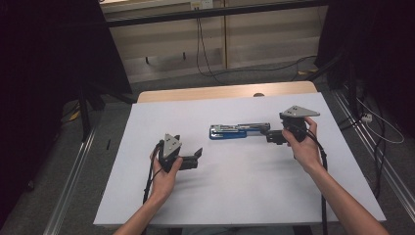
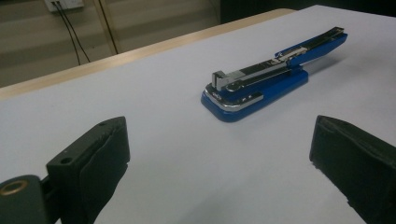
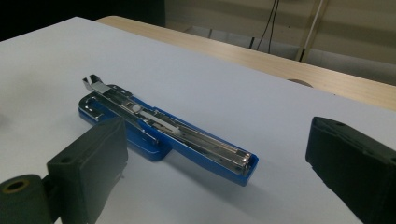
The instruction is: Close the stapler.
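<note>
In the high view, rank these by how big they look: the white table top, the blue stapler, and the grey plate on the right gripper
Largest to smallest, as they look in the high view:
1. White table top, by far.
2. Blue stapler, long and thin.
3. Grey plate on the right gripper, shorter than the stapler, though it sits higher and so nearer the camera.

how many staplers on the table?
1. The blue stapler lies on the white table past its middle, between the open left gripper and the open right gripper, nearer the right one.

Each black hand-held gripper [image 1: 195,157] carries a grey triangular plate, seemingly screwed.
</note>
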`<state>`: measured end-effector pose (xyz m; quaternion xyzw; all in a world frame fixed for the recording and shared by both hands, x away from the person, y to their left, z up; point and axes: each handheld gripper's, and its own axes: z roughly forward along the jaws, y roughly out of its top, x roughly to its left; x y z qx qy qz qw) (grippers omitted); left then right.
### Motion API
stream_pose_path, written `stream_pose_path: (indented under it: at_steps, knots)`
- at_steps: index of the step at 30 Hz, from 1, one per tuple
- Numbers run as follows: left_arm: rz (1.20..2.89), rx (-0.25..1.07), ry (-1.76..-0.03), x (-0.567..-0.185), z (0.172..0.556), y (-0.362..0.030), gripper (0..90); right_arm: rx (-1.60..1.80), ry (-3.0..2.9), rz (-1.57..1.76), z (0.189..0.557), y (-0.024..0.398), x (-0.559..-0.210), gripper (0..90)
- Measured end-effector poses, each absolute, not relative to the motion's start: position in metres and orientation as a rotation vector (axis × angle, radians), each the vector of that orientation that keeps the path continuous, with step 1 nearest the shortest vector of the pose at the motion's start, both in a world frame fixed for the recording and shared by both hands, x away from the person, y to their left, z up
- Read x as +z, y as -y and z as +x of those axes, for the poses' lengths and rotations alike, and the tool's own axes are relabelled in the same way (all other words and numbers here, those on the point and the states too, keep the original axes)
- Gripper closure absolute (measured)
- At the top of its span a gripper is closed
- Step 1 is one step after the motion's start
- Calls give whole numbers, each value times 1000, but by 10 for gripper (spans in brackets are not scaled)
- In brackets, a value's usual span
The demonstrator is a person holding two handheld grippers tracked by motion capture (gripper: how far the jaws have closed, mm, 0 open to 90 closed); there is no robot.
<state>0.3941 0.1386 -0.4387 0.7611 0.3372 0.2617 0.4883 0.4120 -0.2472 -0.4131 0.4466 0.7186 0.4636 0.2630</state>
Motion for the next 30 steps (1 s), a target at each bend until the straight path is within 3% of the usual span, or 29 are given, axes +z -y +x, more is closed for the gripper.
stream_pose_path:
  at_steps: [19, 24, 30]
  knots:
    - [1879, 603, -795, -434, 431, -101, 66, 1252, -1966, 1193, 407, 257, -419, 52]
    - [1876, 589, -777, -436, 440, -94, 68, 1259, -1982, 1208, 412, 256, -425, 87]
    - [1896, 569, -784, -436, 450, -86, 160, 1247, -1997, 1227, 413, 251, -430, 126]
